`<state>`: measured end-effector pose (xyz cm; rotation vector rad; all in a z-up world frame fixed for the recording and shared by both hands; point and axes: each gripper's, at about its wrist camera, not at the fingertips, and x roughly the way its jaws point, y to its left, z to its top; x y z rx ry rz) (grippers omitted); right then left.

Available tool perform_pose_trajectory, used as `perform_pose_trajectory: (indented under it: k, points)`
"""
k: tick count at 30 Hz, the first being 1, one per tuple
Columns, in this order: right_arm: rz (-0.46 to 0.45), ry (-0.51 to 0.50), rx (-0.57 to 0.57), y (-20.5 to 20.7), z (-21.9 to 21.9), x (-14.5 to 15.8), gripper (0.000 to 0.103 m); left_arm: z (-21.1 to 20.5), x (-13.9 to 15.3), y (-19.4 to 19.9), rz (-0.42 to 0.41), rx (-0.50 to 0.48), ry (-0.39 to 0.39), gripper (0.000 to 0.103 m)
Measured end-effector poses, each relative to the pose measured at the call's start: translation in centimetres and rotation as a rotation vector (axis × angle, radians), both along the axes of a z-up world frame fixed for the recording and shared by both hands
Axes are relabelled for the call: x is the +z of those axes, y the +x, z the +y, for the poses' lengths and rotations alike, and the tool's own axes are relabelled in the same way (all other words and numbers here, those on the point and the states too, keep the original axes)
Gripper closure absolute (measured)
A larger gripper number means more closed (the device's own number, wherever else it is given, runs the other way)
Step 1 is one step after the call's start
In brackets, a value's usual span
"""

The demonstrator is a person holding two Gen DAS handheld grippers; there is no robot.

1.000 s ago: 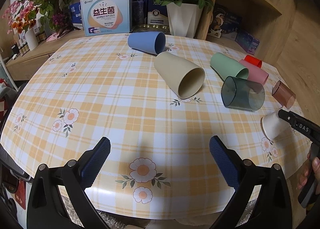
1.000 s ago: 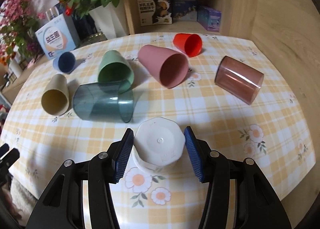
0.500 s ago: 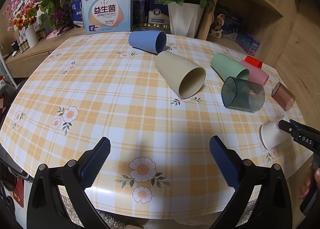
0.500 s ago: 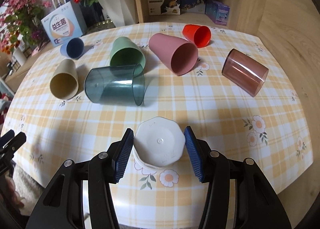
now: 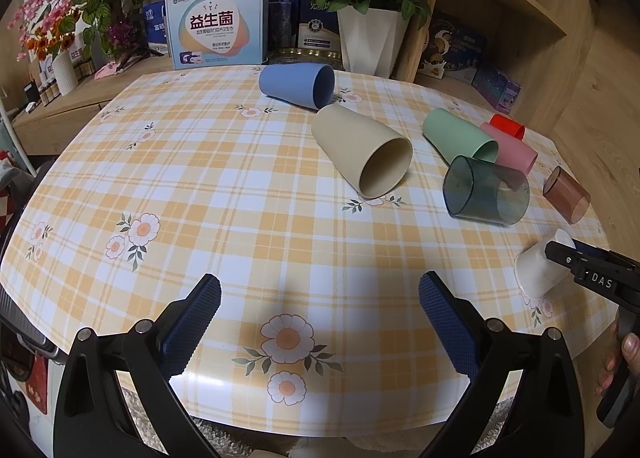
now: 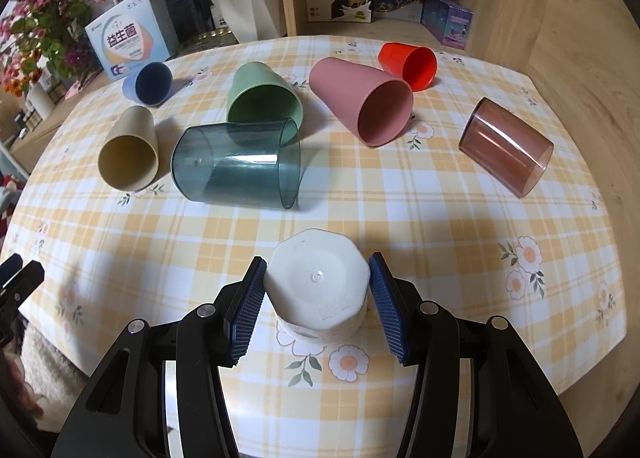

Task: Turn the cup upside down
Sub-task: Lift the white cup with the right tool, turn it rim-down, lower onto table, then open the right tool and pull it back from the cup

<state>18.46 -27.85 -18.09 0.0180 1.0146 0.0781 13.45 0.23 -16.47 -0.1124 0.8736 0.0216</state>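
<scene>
Left wrist view: the left tool (image 5: 320, 318) is wide open and empty above the near edge of the checked, flower-print worktop (image 5: 224, 193). Right wrist view: the right tool (image 6: 316, 294) grips the white faceted plastic cup (image 6: 316, 282), tilted base-up, near the worktop's near edge.

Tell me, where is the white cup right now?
The white cup sits between the right gripper's fingers at the near table edge, base up, just in front of the dark teal clear cup.
</scene>
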Motion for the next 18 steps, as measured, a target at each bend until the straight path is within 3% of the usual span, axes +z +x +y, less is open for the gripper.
perform_pose_trajectory:
  k: [7,9,16,18]
  points:
    - [-0.013,0.038,-0.030,0.1,-0.5,1.0,0.051,0.0,2.1,0.1,-0.039,-0.010,0.007,0.006]
    - [-0.037,0.045,-0.033,-0.1,-0.7,2.0,0.045,-0.1,3.2,0.0,-0.069,-0.014,0.028,0.006]
    - [-0.165,0.113,-0.021,-2.8,-1.1,7.4,0.036,-0.6,8.5,-1.6,-0.190,-0.065,0.060,0.006]
    - [-0.210,0.132,0.002,-4.0,-0.9,9.2,0.027,-0.6,10.1,-2.4,-0.226,-0.075,0.062,0.006]
